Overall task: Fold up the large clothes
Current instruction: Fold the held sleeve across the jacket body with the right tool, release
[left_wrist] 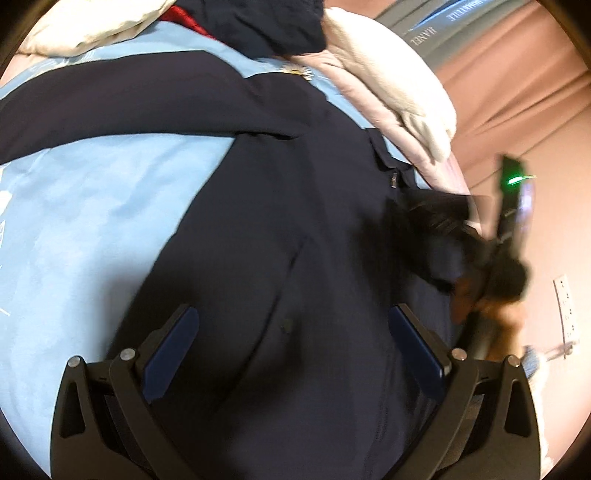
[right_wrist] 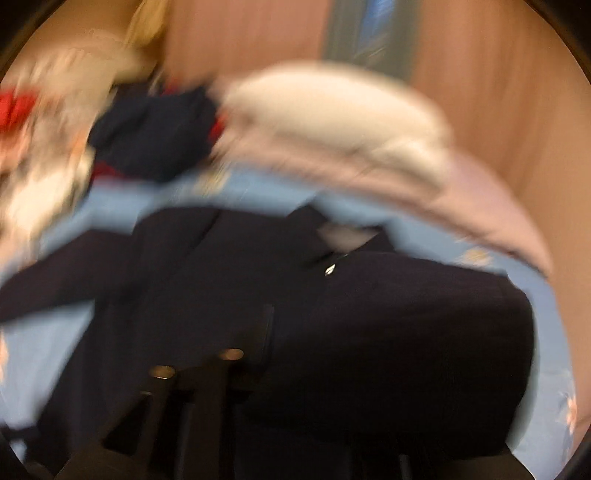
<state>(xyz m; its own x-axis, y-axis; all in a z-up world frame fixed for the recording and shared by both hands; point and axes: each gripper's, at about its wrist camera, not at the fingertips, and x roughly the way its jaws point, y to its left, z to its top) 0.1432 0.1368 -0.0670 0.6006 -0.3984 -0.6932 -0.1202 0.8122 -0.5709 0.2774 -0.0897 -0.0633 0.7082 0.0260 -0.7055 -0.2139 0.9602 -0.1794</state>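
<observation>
A large dark navy jacket (left_wrist: pixel 280 229) lies spread on a light blue bedsheet (left_wrist: pixel 92 206), one sleeve stretched to the upper left. My left gripper (left_wrist: pixel 291 332) is open and empty just above the jacket's body. My right gripper (left_wrist: pixel 443 225) shows blurred at the jacket's right edge in the left wrist view, where navy cloth seems bunched at its tip. The right wrist view is motion-blurred: the jacket (right_wrist: pixel 332 314) fills it, its zipper pull (right_wrist: pixel 330 270) glints, and only one dark finger (right_wrist: pixel 258 332) shows against the cloth.
A pile of other clothes lies at the far side: cream padded coat (left_wrist: pixel 399 92), pale pink garment (left_wrist: pixel 369 110), dark navy item (left_wrist: pixel 266 22), something red (left_wrist: pixel 188 18). Pink curtains (left_wrist: pixel 517 92) hang on the right. A wall socket (left_wrist: pixel 567 310) is low right.
</observation>
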